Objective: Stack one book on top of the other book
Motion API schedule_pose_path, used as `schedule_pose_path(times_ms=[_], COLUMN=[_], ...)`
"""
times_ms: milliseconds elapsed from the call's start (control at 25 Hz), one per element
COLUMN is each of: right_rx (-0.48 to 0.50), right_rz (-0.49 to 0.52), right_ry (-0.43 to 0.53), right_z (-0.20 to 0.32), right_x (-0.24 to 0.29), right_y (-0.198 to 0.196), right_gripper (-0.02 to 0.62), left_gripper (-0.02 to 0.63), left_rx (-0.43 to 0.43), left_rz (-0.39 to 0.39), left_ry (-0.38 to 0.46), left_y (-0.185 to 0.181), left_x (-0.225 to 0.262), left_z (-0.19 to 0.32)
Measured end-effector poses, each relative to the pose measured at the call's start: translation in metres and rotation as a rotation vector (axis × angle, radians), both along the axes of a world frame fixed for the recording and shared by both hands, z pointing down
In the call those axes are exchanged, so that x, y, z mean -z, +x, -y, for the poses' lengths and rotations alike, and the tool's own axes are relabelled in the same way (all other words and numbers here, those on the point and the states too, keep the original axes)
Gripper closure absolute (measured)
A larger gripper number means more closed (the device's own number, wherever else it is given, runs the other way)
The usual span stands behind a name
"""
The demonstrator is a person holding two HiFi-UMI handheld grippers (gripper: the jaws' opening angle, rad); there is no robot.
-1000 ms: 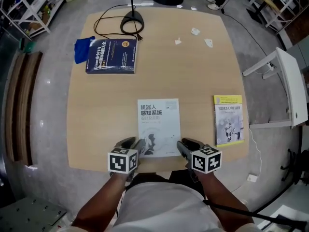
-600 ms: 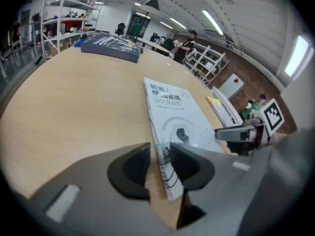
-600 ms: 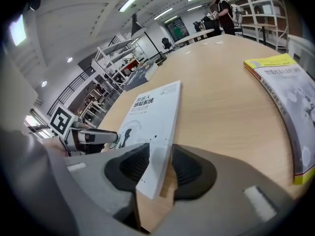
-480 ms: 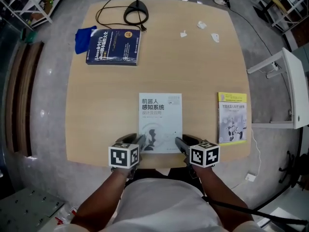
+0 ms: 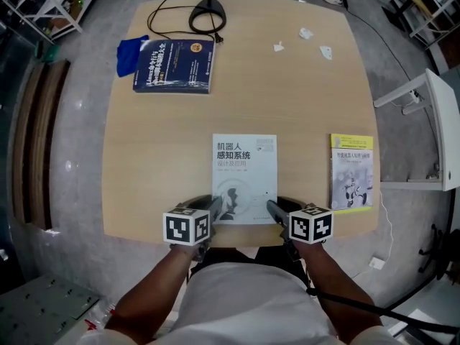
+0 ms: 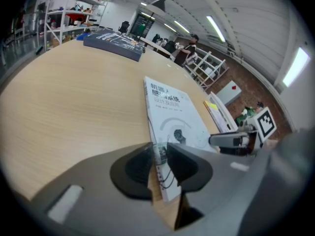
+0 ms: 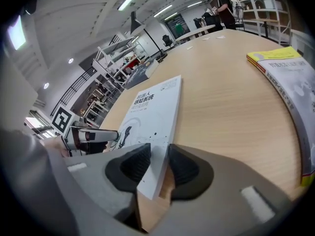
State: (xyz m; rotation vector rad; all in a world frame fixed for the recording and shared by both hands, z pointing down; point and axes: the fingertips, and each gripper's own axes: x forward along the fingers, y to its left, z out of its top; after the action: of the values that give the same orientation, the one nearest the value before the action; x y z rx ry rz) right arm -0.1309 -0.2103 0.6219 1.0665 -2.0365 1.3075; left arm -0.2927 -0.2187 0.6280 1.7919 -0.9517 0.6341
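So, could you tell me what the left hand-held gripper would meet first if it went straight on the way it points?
The white book: its near edge already sits between the jaws of the left hand-held gripper, which have just been closing. Straight on, it would likely slide further onto that book.

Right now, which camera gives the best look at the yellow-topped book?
The head view: the yellow-topped book lies flat with its whole cover visible. The right gripper view shows it close but cropped and slanted. The left gripper view catches only a thin sliver of it.
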Motion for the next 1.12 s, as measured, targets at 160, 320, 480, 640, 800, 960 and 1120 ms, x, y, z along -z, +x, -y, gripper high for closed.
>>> schedule_pose_path(times_ms=[160, 320, 480, 640, 800, 960, 1120], right_rx=[-0.002, -0.019, -0.013, -0.025, -0.024, 0.004, 0.031], right_rz=[0.004, 0.011, 0.013, 0.0, -0.019, -0.03, -0.024], right_ry=[-0.005, -0.019, -0.036, -0.041, -0.03, -0.038, -0.048], right_z=[0.0, -0.009, -0.024, -0.039, -0.046, -0.062, -0.073], right_x=[0.002, 0.004, 0.005, 0.005, 0.004, 0.003, 0.001], right_y=[0.001, 0.002, 0.002, 0.006, 0.009, 0.012, 0.014], right_gripper=[0.491, 0.491, 0.49, 0.491, 0.491, 0.49, 0.491], left_gripper=[0.514, 0.514, 0.52, 0.523, 0.523, 0.526, 0.529], left_rx=[0.017, 0.001, 0.013, -0.033, -0.058, -0.055, -0.041], left_rz=[0.001, -0.012, -0.053, -0.064, -0.063, -0.063, -0.065], left_ry=[-0.005, -0.008, -0.029, -0.041, -0.03, -0.032, -0.046], left_y=[-0.003, 0.001, -0.003, 0.001, 0.005, 0.008, 0.01], left_x=[0.004, 0.003, 0.003, 0.004, 0.005, 0.006, 0.005], left_z=[0.001, -0.008, -0.016, -0.029, -0.037, -0.053, -0.071])
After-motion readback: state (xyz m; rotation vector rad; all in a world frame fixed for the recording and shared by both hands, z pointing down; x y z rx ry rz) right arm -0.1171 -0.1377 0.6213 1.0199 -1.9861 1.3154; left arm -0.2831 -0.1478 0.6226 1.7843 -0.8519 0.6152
